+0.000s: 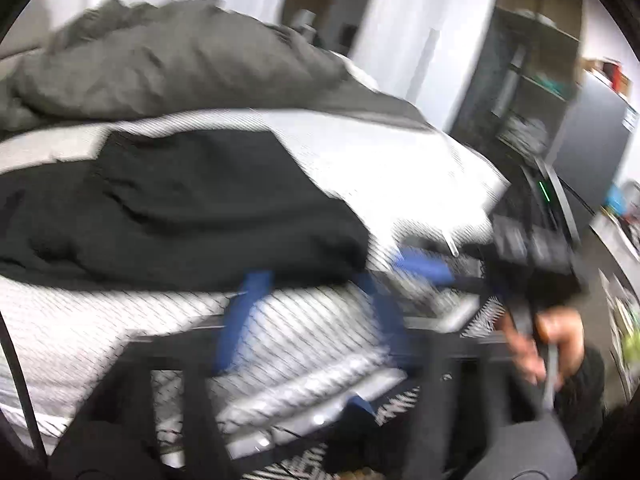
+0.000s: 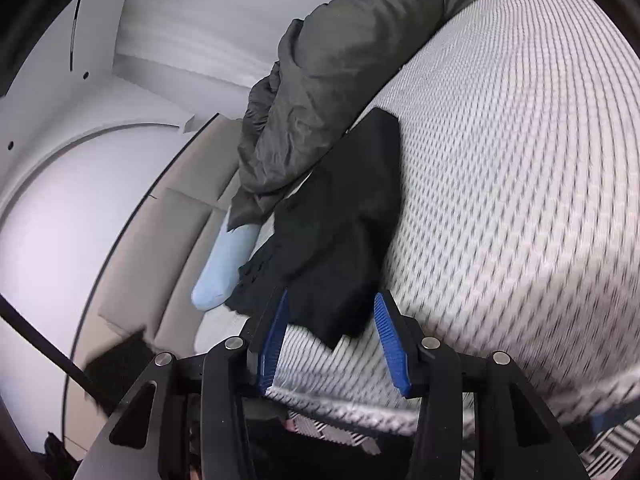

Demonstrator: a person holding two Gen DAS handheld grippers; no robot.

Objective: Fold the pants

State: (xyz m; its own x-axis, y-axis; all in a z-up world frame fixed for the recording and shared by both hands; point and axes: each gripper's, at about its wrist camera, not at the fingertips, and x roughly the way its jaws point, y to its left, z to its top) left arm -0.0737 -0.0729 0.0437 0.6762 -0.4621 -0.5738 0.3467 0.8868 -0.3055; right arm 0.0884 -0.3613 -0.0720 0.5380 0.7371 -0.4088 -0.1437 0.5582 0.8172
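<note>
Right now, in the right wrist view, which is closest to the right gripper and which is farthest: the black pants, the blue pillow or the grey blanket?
1. black pants, just ahead of the right gripper, between its open fingers.
2. blue pillow, farther, to the left.
3. grey blanket, farthest, heaped at the top.

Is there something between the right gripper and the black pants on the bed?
Nothing visible. The right gripper stands open at the near corner of the black pants, which lie on the mattress; the grey duvet lies beyond them.
</note>
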